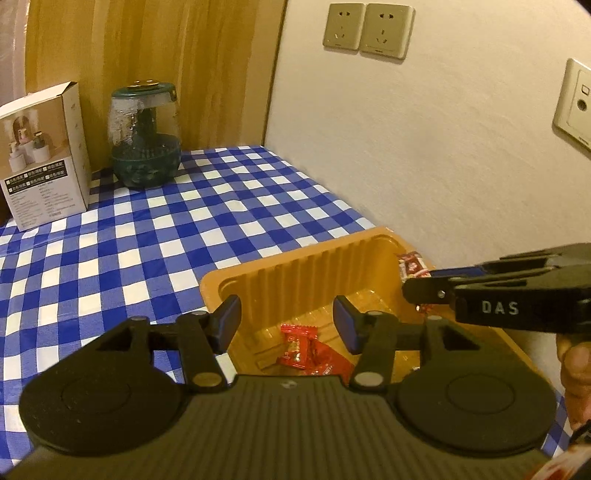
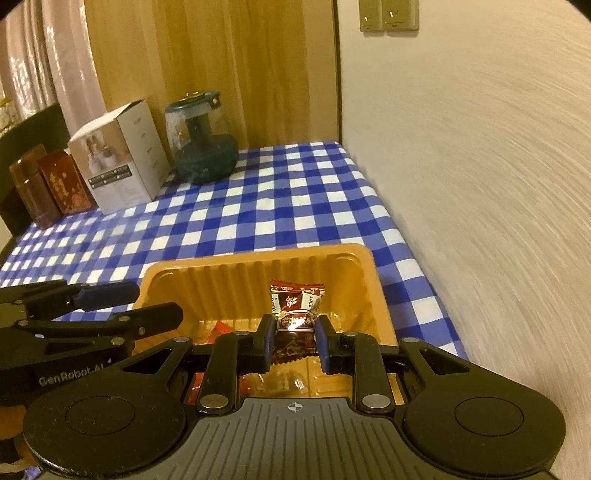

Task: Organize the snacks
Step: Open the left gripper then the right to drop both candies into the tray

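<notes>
Brown-wrapped candy (image 2: 295, 314) is gripped upright between the closed-in fingers of the right gripper (image 2: 295, 341), held above the orange tray (image 2: 373, 280), its far wall at twelve o'clock; left gripper (image 1: 286, 325) is spread empty over red candies (image 1: 314, 354).

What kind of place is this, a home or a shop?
Probably a home room: a table with a checked tablecloth stands against a plain wall with sockets, beside a curtain, with a boxed household item on it.
</notes>
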Demonstrator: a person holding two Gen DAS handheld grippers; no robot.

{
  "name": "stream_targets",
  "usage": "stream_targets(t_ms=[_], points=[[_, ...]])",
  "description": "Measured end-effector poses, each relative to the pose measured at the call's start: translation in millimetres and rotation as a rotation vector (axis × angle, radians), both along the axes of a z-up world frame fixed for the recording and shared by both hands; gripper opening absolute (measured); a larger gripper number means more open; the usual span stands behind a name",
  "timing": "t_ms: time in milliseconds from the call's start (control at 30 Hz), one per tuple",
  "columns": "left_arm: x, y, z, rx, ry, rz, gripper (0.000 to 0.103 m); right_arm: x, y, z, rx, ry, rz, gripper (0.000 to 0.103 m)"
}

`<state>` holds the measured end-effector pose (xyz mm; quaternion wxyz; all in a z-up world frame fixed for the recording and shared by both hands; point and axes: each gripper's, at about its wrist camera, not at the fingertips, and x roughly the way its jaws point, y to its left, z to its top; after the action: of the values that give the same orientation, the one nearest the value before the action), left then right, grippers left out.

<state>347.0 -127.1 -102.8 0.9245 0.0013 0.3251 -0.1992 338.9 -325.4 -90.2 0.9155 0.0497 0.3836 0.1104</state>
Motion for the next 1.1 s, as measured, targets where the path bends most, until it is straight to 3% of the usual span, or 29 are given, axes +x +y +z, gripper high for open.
stream_targets(t_ms=[767, 800, 867, 1100], points=[[1.9, 4.3, -2.2, -0.003, 0.011, 0.005, 0.051, 11.9, 10.1, -8.1, -0.003, -0.006, 0.018, 0.026], [1.9, 4.9, -2.6, -0.002, 0.012, 0.007, 0.052, 13.2, 7.9, -8.9, 0.017, -0.004, 0.011, 0.03], [2.1, 5.7, -3.3, 0.003, 0.014, 0.011, 0.053, 14.0, 2.8, -9.5, 0.044, -0.011, -0.018, 0.065], [1.1, 4.8, -4.2, 0.013, 0.011, 0.01, 0.054, 5.1, -6.5, -2.5, 0.046, -0.041, -0.04, 0.065]])
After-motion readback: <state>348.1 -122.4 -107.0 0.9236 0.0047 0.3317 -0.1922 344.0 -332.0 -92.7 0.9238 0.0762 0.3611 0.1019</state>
